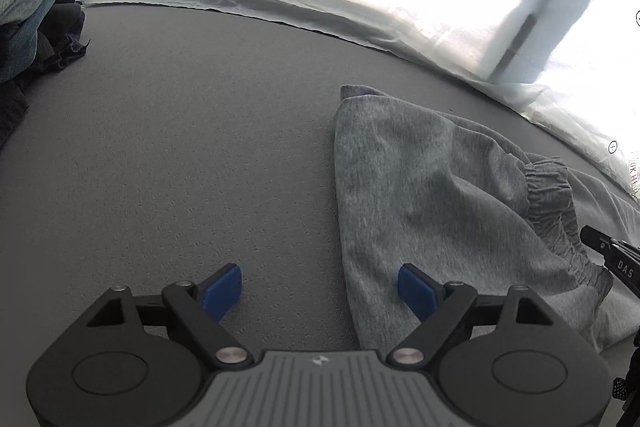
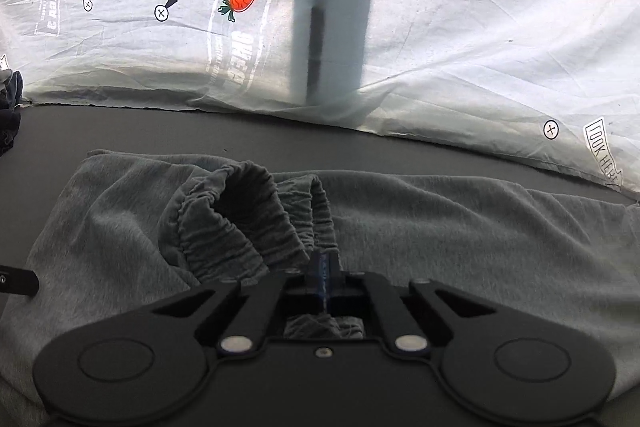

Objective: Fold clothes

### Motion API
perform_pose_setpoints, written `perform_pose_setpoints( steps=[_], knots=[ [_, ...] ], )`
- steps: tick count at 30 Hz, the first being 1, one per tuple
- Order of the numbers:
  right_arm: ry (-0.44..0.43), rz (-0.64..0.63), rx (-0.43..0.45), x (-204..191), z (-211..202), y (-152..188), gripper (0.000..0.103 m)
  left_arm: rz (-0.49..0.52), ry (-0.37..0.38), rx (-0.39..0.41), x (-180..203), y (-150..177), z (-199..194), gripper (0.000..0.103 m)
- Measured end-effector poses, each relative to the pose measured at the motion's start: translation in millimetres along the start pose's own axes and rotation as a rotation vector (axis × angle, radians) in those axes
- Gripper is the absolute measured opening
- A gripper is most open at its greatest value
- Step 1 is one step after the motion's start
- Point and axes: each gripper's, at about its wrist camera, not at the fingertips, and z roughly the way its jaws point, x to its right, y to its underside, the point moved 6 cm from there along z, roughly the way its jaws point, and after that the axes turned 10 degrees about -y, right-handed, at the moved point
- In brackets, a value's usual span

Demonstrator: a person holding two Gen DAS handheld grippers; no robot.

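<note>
A: The right claw is pressed together, pinching the elastic waistband of the grey sweatpants, with gathered fabric bunched up behind its pads. It tips downward over the cloth.

B: And the left claw?

A: Spread wide, holding nothing. It hangs tilted down at the garment's left edge, one blue pad over the fabric, the other pad over the bare grey counter.

B: So which step?

A: I'd judge the first grasp for a fold. The sweatpants lie crumpled on the counter before the white printed sheet. Next, the left claw likely needs to close on that edge so both can lift and flatten it.
</note>
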Motion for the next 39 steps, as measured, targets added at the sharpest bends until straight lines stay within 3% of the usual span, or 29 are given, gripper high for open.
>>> perform_pose_setpoints(
  steps=[2,4,7,10,13,15,17,20,22,23,26,28,35,37,38,39],
  knots=[
    [0.014,0.096,-0.038,25,3,9,0.001,0.032,-0.002,0.016,3,3,-1,0.088],
    [-0.013,0.139,-0.017,31,-5,8,0.001,0.071,-0.016,0.026,9,6,0,0.093],
    [-0.140,0.083,0.049,5,-15,-2,0.011,0.104,-0.044,0.031,16,8,3,0.099],
    [-0.241,0.011,0.077,-22,-17,-7,0.029,0.107,-0.055,0.023,20,8,7,0.103],
    [-0.284,-0.064,0.025,-45,0,-2,0.036,0.124,-0.064,0.010,22,8,9,0.103],
    [-0.290,-0.094,0.012,-53,7,0,0.050,0.142,-0.071,0.014,23,10,9,0.103],
    [-0.284,-0.129,-0.003,-61,14,2,0.054,0.161,-0.080,0.022,25,12,9,0.103],
    [-0.208,-0.231,-0.027,-65,23,3,0.048,0.158,-0.087,0.028,26,12,10,0.103],
    [-0.185,-0.249,-0.016,-62,21,1,0.034,0.160,-0.087,0.028,26,12,10,0.103],
    [-0.166,-0.247,-0.010,-58,20,-1,0.010,0.163,-0.085,0.028,27,12,10,0.103],
    [-0.087,-0.138,0.017,-30,16,-11,0.000,0.168,-0.081,0.034,27,12,9,0.103],
    [-0.079,-0.073,0.012,-13,16,-12,0.000,0.167,-0.083,0.041,27,13,9,0.103],
    [-0.262,-0.064,0.078,-27,-3,-19,0.007,0.168,-0.084,0.045,27,13,9,0.103],
    [-0.276,-0.073,0.093,-37,-5,-23,0.022,0.170,-0.084,0.042,28,13,9,0.103],
    [-0.274,-0.082,0.101,-41,-5,-25,0.036,0.170,-0.083,0.041,28,13,10,0.103],
    [-0.273,-0.092,0.108,-46,-5,-26,0.039,0.171,-0.083,0.039,28,12,10,0.103]
  ],
)
